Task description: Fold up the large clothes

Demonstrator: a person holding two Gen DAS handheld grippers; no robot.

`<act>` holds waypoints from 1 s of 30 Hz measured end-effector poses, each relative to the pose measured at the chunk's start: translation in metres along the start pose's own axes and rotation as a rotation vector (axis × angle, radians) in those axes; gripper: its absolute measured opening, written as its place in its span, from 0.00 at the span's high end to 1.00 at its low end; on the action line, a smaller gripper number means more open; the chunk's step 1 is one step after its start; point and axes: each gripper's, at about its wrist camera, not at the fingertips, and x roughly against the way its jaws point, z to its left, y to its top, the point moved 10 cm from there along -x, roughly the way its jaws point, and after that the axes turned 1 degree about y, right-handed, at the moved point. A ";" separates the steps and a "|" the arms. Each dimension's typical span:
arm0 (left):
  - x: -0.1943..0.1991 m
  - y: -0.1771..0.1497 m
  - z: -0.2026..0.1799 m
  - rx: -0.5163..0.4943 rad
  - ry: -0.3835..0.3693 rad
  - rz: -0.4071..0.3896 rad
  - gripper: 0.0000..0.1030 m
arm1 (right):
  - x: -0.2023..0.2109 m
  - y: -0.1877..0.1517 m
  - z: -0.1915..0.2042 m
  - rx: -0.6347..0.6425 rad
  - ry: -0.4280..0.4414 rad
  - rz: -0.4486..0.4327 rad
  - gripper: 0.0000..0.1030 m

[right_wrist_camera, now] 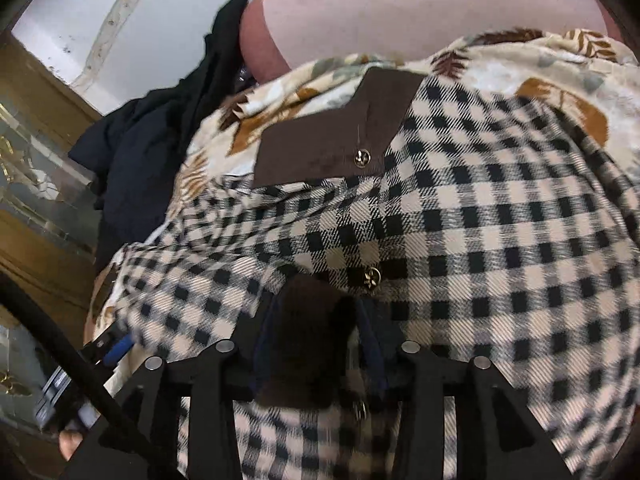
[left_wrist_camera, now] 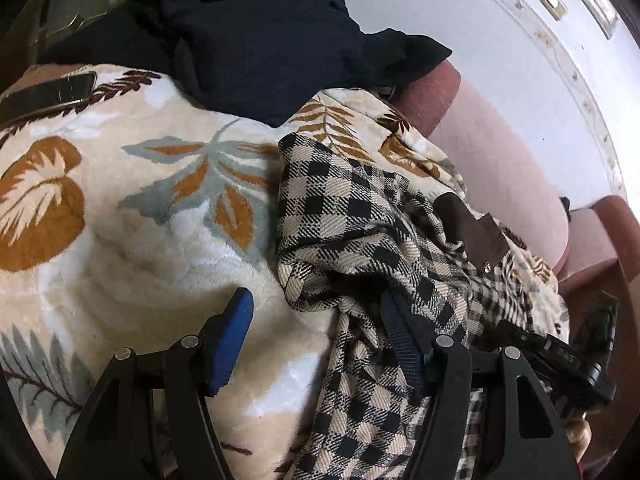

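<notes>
A beige-and-black checked garment point(left_wrist_camera: 360, 220) lies crumpled on a leaf-print blanket point(left_wrist_camera: 120, 200). My left gripper point(left_wrist_camera: 316, 300) is open. Its left blue pad point(left_wrist_camera: 236, 336) rests over the blanket, and its right finger point(left_wrist_camera: 400, 344) is against the garment's edge, with a loose fold between the two. In the right wrist view the checked garment point(right_wrist_camera: 480, 240) fills the frame, with a brown flap point(right_wrist_camera: 340, 140) and metal buttons. My right gripper point(right_wrist_camera: 316, 308) has a thick dark-brown fold filling the gap between its fingers. The picture is motion-blurred.
A dark navy garment point(left_wrist_camera: 260, 40) is heaped at the back of the blanket. A pink sofa cushion point(left_wrist_camera: 500, 140) runs along the right beneath a white wall point(left_wrist_camera: 480, 20). A dark flat device point(left_wrist_camera: 48, 92) lies on the blanket's far left. A wooden cabinet point(right_wrist_camera: 40, 160) stands to the left.
</notes>
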 end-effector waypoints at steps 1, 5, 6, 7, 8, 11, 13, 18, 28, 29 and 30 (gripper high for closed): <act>0.000 0.000 0.000 -0.002 0.001 0.000 0.37 | -0.007 0.000 -0.001 0.003 -0.008 0.007 0.56; -0.002 0.001 0.001 0.015 -0.010 0.008 0.37 | -0.022 -0.002 0.009 0.038 0.014 0.021 0.56; -0.002 0.001 0.001 0.019 -0.014 0.010 0.37 | -0.024 -0.004 0.013 0.044 0.031 0.029 0.56; -0.002 0.001 0.001 0.022 -0.016 0.012 0.37 | -0.026 -0.006 0.017 0.053 0.043 0.040 0.57; -0.002 0.001 0.001 0.025 -0.017 0.012 0.37 | -0.029 -0.009 0.020 0.065 0.048 0.051 0.59; 0.000 0.002 0.001 0.028 -0.020 0.013 0.37 | -0.030 -0.017 0.026 0.106 0.029 0.074 0.89; 0.001 0.002 0.000 0.026 -0.025 0.014 0.37 | -0.018 -0.012 0.027 0.113 0.023 0.042 0.91; 0.006 0.007 0.005 0.041 -0.033 0.005 0.37 | 0.034 0.021 -0.015 0.051 -0.078 -0.072 0.91; 0.001 0.003 0.001 0.001 -0.005 0.015 0.37 | 0.081 0.020 -0.166 -0.110 -0.445 -0.062 0.91; 0.001 0.002 0.000 -0.009 0.003 0.014 0.37 | 0.085 0.018 -0.178 -0.132 -0.484 -0.065 0.91; 0.000 0.001 -0.001 -0.021 0.011 0.013 0.37 | 0.093 0.015 -0.189 -0.158 -0.492 -0.073 0.90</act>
